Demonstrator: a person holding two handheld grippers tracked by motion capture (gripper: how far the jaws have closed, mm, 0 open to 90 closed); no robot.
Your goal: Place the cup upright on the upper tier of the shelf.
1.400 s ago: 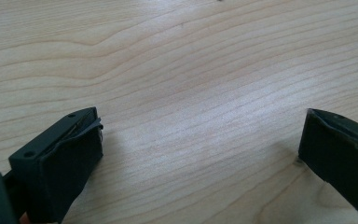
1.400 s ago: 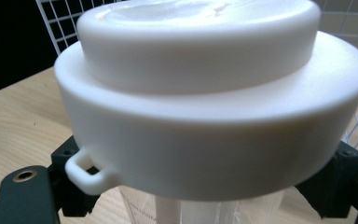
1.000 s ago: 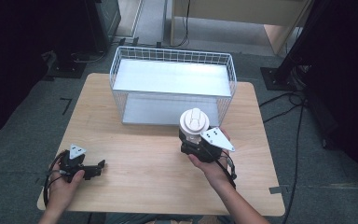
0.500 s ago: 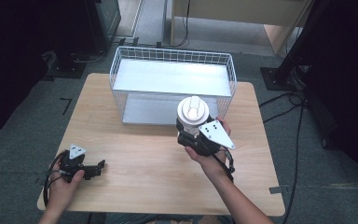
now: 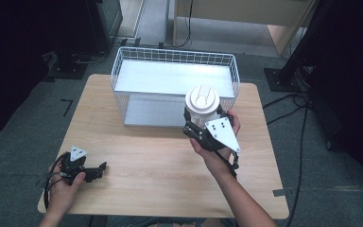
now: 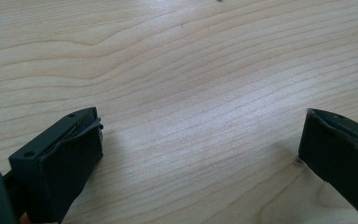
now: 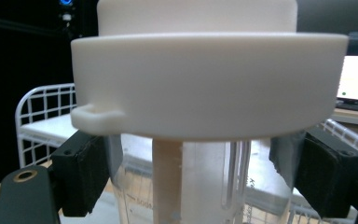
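Above the table's far right half, just in front of the wire basket: right gripper clamped on a clear cup capped by a white lid, upright and clear of the wood. Black jaws pressed against the cup's two sides just under the lid's rim, seen close in the right gripper view; printed measuring marks faint on the clear wall, a pale strip down its front, a small tab jutting from the lid's lower left edge. Grey three-cornered plate on top of the gripper, hand wrapped round its body, forearm entering from the bottom edge of the high view. Basket white, open-topped, with a pale floor, standing at the far edge.

Near corner, left side: left gripper resting low on the wood, held by the other hand, cable looped beside it. Jaws spread wide with nothing between them but bare wood grain, as the left gripper view makes plain. Grippers well apart from each other.
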